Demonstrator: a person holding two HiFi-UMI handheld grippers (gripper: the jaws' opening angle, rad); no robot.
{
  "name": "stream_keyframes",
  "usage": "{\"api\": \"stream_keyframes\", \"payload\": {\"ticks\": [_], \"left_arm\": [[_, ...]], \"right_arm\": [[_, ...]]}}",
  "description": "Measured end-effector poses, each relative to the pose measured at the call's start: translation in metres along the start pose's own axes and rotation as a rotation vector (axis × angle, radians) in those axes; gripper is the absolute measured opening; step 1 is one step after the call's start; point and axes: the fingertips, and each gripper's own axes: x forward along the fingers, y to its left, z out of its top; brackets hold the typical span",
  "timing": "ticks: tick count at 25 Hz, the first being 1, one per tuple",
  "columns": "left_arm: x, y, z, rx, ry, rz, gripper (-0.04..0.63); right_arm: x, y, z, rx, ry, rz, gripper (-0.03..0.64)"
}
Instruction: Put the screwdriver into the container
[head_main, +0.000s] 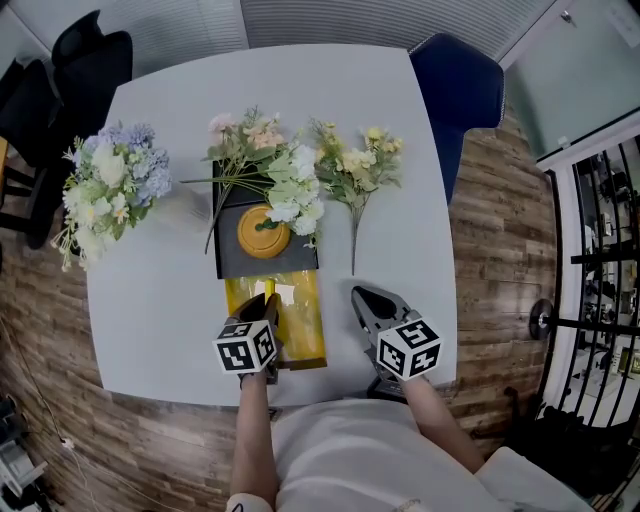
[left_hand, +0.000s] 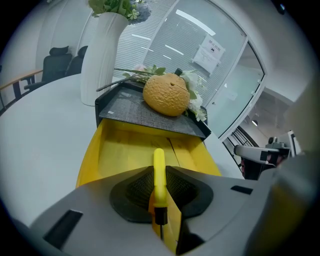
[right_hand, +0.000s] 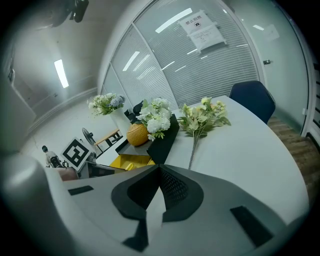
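**A:** Where is the screwdriver?

**B:** The screwdriver is clenched in the jaws of the left gripper. Its yellow handle points forward over the open yellow container, and its thin shaft runs back toward the camera. It is not in the container yet, as far as I can judge.

**A:** And the other one?

**B:** The right gripper hangs just beside the container's right side, its jaws pressed together on nothing.

**A:** What could spoil it?

**B:** The jaws pinch the handle near its collar, so most of its length sticks out in front. Let go from too high and it may bounce or roll. Let go too close to the container's near rim and it may tip out onto the bench.

**A:** Anything beyond that?

**B:** A black tray carrying an orange round thing lies across the container's far end. Push too far forward and the handle tip would knock it.
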Motion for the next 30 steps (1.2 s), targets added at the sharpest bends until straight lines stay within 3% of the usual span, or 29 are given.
{"api": "stream_keyframes", "payload": {"ticks": [11,15,23,30], "left_arm": [[0.001,-0.005,-0.002,0.099,0.045,0.046,0.094],[0.001,-0.007,-0.002,0.097,0.042,0.044,0.115],[-0.015,-0.012,0.011,0.082,-0.044,0.054,0.158],[-0.036,-0.022,0.021,0.08,-0.105,0.042,0.158]], "right_arm": [[-0.005,-0.001,0.001,0.001,-0.007,0.009,0.015],[-0.008,-0.002,0.003,-0.001,-0.014,0.008,0.015],[-0.019,0.004,0.009,-0.021,-0.041,0.017,0.015],[-0.032,0.014,0.017,-0.045,-0.077,0.024,0.015]]}}
